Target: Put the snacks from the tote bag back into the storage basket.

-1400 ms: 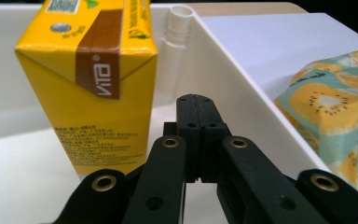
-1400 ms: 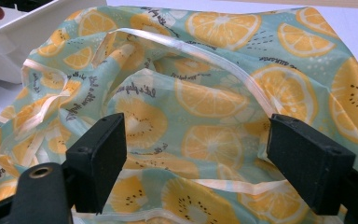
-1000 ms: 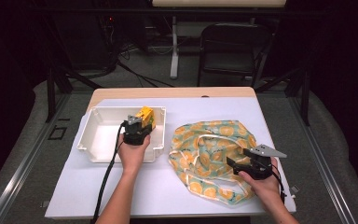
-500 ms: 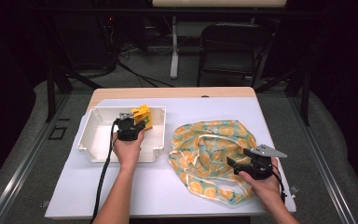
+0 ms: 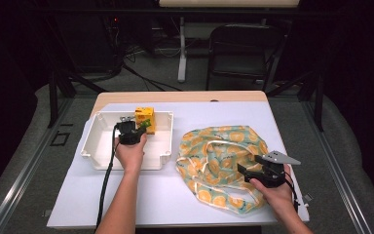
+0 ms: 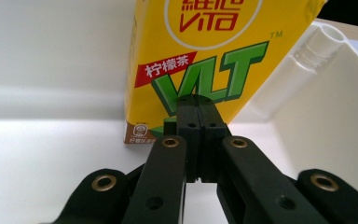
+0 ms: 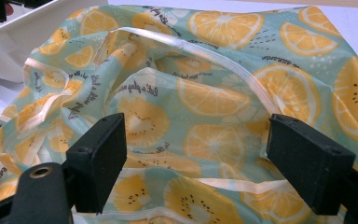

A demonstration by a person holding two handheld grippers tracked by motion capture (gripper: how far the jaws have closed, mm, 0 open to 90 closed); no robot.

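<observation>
Over the white plastic tray (image 5: 97,151) at the left of the table, the left gripper (image 5: 135,131) points away from the person with its jaws pressed together and nothing between them. Just past its tips, a yellow lemon tea carton (image 5: 145,119) stands upright in the tray's far right corner; in the left gripper view the carton (image 6: 205,60) rises just beyond the closed tips, and whether they touch it cannot be told. At the right of the table lies a crumpled bag printed with orange slices (image 5: 219,156). The right gripper (image 5: 246,171) rests at the bag's near right edge, jaws set wide apart. In the right gripper view the fabric (image 7: 205,102) bulges between the pads (image 7: 98,158), which do not pinch it.
</observation>
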